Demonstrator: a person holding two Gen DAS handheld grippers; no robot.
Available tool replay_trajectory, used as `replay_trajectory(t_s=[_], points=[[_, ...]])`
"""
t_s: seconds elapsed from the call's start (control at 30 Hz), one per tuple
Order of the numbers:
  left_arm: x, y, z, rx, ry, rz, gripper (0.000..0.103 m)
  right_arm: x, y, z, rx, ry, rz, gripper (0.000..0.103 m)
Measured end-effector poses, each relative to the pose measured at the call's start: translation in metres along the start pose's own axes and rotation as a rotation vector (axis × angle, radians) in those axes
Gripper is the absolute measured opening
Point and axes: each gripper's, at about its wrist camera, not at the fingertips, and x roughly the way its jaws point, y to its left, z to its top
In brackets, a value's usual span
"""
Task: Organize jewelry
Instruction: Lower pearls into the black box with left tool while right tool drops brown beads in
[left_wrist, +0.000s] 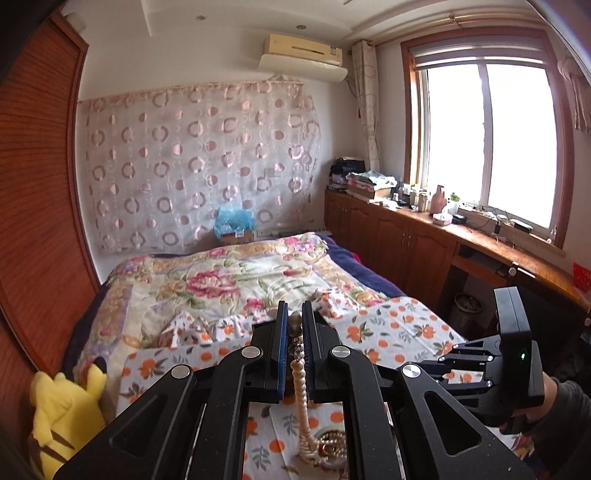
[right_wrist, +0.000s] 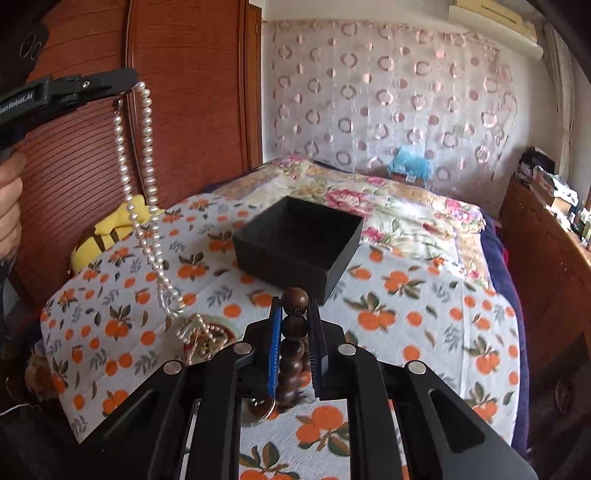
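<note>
My left gripper (left_wrist: 294, 314) is shut on a pearl necklace (left_wrist: 301, 391), which hangs down between its fingers toward the bed. In the right wrist view the same left gripper (right_wrist: 135, 83) holds the necklace (right_wrist: 147, 177) high at the upper left, its loop trailing to a small heap of jewelry (right_wrist: 203, 339) on the orange-print cloth (right_wrist: 424, 295). My right gripper (right_wrist: 294, 308) is shut on a string of dark brown wooden beads (right_wrist: 294, 343), lifted off the cloth. An open black box (right_wrist: 299, 243) sits just beyond it.
A yellow plush toy (left_wrist: 62, 410) lies at the bed's left edge by the wooden wardrobe (left_wrist: 37, 203). A floral quilt (left_wrist: 229, 277) covers the far bed. Wooden cabinets (left_wrist: 406, 236) with clutter run under the window on the right. A hand (left_wrist: 557, 402) holds the right gripper.
</note>
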Motion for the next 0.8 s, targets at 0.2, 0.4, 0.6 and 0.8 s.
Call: replay_trajectory(t_s=[0.2,0.4,0.6,0.8], points=[[0.004,-0.006,0.024,0.026,-0.02,0.016,0.007,0.001,-0.01,0.012,0.011,-0.012,-0.006,0.015],[0.024,-0.005,0.042,0.042,-0.02,0.049,0.007,0.012,-0.022,0.03,0.032,-0.016,-0.002,0.015],[0.056,0.001,0.058,0.021,0.001,0.063,0.007,0.015,-0.029,0.052,0.031,-0.042,-0.018,0.015],[0.088,0.007,0.062,-0.024,0.031,0.048,0.007,0.019,-0.033,0.073,0.025,-0.069,-0.012,0.015]])
